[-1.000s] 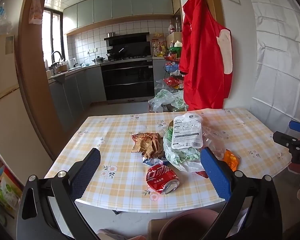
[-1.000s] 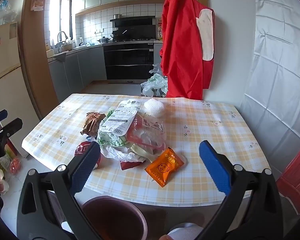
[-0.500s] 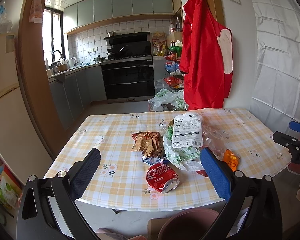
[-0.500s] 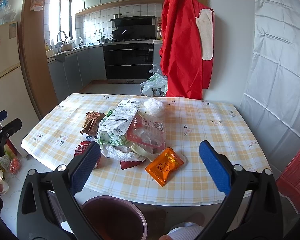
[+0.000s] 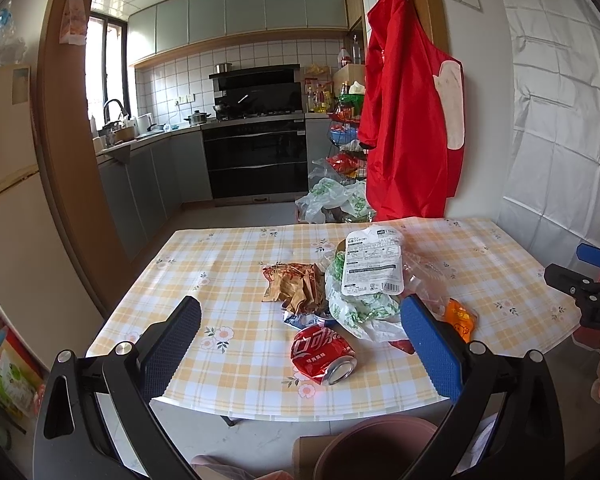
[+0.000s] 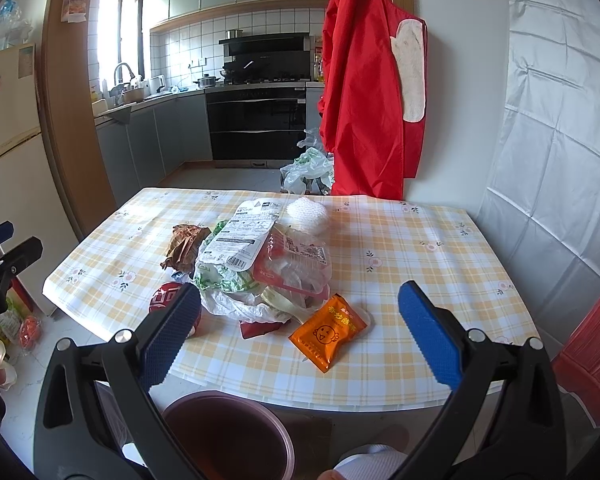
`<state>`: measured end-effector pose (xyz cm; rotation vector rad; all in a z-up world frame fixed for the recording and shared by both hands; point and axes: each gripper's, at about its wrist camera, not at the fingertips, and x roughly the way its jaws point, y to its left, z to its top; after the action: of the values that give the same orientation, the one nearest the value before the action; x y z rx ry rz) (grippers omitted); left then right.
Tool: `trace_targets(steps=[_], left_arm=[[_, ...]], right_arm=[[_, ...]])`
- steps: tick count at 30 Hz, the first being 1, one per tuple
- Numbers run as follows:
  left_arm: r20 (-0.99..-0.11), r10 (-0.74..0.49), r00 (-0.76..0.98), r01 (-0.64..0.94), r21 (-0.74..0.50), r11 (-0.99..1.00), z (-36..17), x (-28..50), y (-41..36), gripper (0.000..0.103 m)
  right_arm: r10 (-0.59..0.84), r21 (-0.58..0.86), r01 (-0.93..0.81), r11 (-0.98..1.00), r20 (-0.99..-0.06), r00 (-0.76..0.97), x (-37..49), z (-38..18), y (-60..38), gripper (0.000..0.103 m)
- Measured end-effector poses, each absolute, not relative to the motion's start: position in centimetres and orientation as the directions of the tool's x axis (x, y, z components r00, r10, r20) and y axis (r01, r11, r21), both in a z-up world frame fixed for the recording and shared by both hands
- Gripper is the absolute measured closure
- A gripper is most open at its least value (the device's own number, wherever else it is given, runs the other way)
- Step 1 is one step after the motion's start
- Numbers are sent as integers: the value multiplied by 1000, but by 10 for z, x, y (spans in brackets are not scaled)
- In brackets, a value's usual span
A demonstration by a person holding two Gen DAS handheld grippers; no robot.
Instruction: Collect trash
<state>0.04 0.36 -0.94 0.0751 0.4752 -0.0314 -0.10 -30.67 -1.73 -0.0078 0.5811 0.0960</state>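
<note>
Both tongs are held above the near edge of a table [image 5: 228, 264] covered in a glossy oilcloth, checked in yellow and white with small printed flowers. The left gripper [image 5: 300, 344] is spread wide, its blue ribbed pads [image 5: 172, 344] gripping nothing; the right gripper [image 6: 300, 332] is likewise spread wide and empty.

The trash is heaped near the middle of the table. In the left wrist view, a crushed red drink can [image 5: 324, 354] — dented metal, its silvery end turned toward the camera — is seen on its side at 6 o'clock of the heap, just beside it. At 9 o'clock a crumpled brown wrapper [image 5: 294, 286] is found, creased and papery. A thin white plastic bag with green print [image 5: 360, 308] is bunched in the centre, and a flat white printed packet [image 5: 374, 266] is laid on top of it.

In the right wrist view, a clear crinkled plastic tray with red edging [image 6: 296, 266] is pressed against the bag, a rounded white foam net [image 6: 308, 214] is seen at 12 o'clock, and a square orange foil sachet [image 6: 328, 332] is laid flat at 5 o'clock — close to the table's near edge.

A round brownish-pink bin [image 6: 228, 436], smooth-rimmed, is seen below the table's edge.
</note>
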Motion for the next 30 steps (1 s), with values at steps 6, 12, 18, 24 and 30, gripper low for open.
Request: trace_targets(steps=[6,12,18,24,30], left_arm=[[-458,-13,889,48,64,997,-9,0,4,5],[-459,-14,888,48,63,997,-10,-1,4,5],[-459,-14,888,47,61,997,-10,-2,4,5],[-464,-17,886,52,61,997,-11,-2,6,5],[-464,-17,886,51,61,997,-10,-3,6,5]], right_arm=[[88,20,-93,996,-548,832,-1,-18,-306,6],[88,18,-94,995,-549,831,-4,-17,-307,6],[87,17,-93,996,-548,832,-3,-17,-306,6],[83,13,-91,996,-551,831,-4,-18,-306,6],[83,12,-91,996,-551,830,-4,-18,-306,6]])
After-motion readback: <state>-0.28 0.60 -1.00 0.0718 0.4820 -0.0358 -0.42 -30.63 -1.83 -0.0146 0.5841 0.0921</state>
